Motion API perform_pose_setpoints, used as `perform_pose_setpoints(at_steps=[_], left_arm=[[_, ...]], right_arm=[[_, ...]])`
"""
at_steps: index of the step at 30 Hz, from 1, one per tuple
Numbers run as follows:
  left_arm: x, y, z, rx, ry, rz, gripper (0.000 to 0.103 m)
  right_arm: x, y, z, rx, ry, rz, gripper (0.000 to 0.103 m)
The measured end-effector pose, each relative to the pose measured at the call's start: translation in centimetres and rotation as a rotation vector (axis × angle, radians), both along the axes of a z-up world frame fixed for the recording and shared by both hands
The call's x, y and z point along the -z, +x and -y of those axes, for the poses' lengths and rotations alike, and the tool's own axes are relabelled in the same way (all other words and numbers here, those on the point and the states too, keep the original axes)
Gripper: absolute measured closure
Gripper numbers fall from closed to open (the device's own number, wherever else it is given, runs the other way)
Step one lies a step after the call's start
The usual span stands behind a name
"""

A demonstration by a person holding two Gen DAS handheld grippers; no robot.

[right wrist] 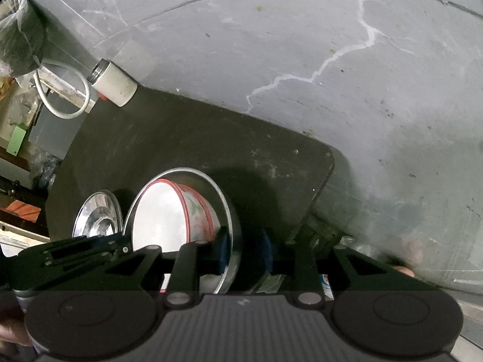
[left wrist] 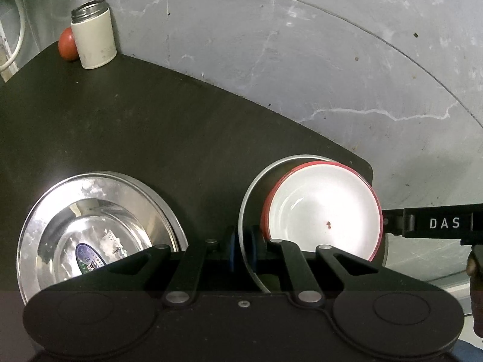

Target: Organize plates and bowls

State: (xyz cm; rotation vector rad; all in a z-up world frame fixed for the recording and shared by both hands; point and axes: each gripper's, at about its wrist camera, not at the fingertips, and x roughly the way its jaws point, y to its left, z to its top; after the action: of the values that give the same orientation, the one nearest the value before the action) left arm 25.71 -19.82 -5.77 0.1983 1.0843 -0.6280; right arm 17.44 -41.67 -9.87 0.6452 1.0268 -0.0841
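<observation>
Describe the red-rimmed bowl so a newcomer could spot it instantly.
On the dark table, find the steel dish near the right corner, gripped at its rim. The red-rimmed bowl sits inside it, white within; the other steel plate is empty and all metal.

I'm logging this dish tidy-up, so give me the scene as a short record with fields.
surface: dark table
nested: red-rimmed white bowl inside steel bowl
left gripper: pads astride steel bowl's rim
right gripper: astride the opposite rim
separate: shiny steel plate
far corner: cream canister, red ball
</observation>
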Motion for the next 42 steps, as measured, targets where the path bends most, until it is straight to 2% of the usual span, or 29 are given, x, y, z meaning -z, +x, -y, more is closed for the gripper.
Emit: perform_pose_setpoints(at_steps=[3, 12, 16, 20, 23, 30, 42], left_arm=[[0.1, 0.1, -0.1, -0.006, -0.010, -0.008, 0.093], [0.3, 0.3, -0.6, -0.030, -0.045, -0.034, 0.093], [0.4, 0.4, -0.7, -0.031, -0.048, -0.037, 0.092], [0.4, 0.5, -0.6, -0.029, -0.047, -0.039, 0.092], [0.4, 0.6, -0.6, -0.029, -0.046, -0.043, 0.092], [0.5, 0.6, -0.7, -0.024, -0.050, -0.050, 0.093], [0.6, 1.3, -0.9, -0.035, -0.063, -0.094, 0.095]], right_arm=[[0.1, 0.1, 0.1, 0.002, 0.011, 0.001, 0.075], [-0.1, 0.1, -0.1, -0.016, 0.006, 0.013, 0.086], [-0.1, 0.0, 0.0, -0.009, 0.012, 0.014, 0.086], [0.0, 0.0, 0.0, 0.002, 0.015, 0.006, 0.079], [0.1, 0.1, 0.1, 0.008, 0.020, 0.003, 0.078], [-0.1, 0.3, -0.3, -0.010, 0.009, 0.012, 0.092], [-0.3, 0.5, -0.5, 0.004, 0.009, -0.006, 0.093]])
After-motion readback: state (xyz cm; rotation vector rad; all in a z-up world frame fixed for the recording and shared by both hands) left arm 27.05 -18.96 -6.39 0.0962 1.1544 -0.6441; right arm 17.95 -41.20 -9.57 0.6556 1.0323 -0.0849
